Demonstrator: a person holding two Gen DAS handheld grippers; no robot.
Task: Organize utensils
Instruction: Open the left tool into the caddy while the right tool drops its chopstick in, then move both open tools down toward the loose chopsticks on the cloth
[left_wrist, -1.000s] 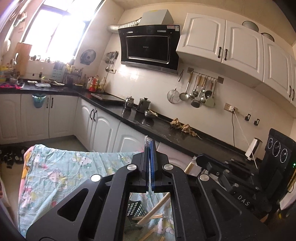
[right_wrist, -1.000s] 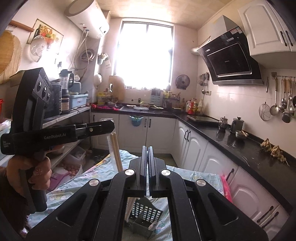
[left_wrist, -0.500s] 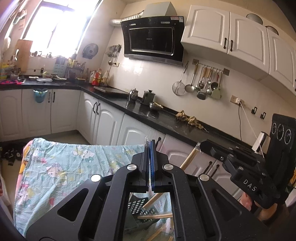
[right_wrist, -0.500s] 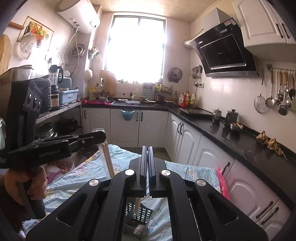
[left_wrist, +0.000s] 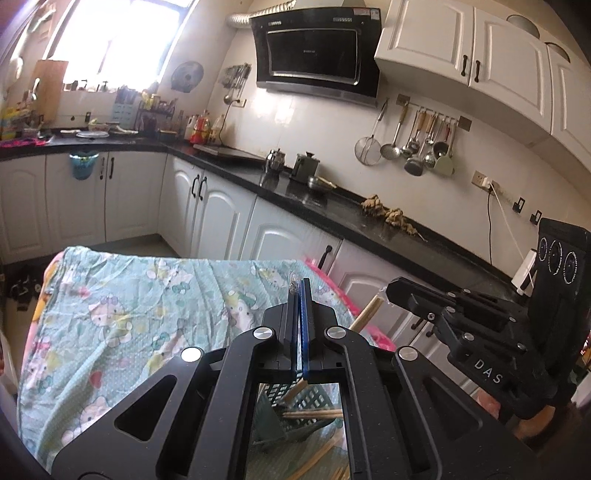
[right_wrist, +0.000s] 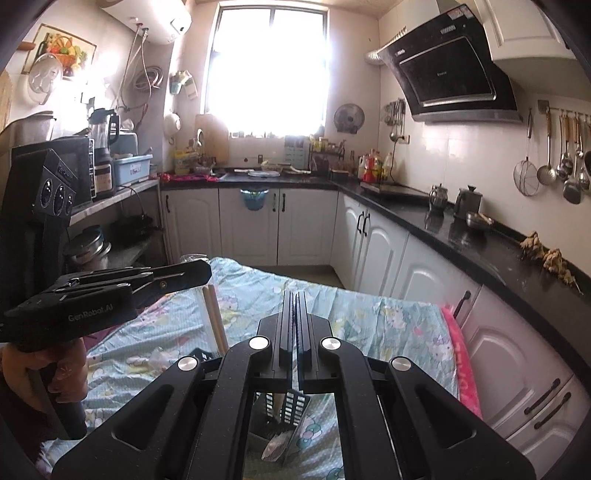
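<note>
Matt black plastic, printed cloth and pale wood in a glossy kitchen

We see both grippers, the left gripper (left_wrist: 300, 295) and the right gripper (right_wrist: 295, 306), in matt black plastic with bright metal screw heads; the left one carries a blue pad and a wisp of clear film. Near us lies a soft, creased cartoon-print cloth (left_wrist: 129, 314) over the table, with a dark slotted plastic basket (right_wrist: 286, 406) on it and smooth pale wooden chopsticks (right_wrist: 216, 317). To the far right we note a polished black stone countertop (left_wrist: 332, 218), glossy white cabinet doors (left_wrist: 221, 218), shiny metal ladles (left_wrist: 413, 144) and a gleaming black glass range hood (left_wrist: 314, 55).
</note>
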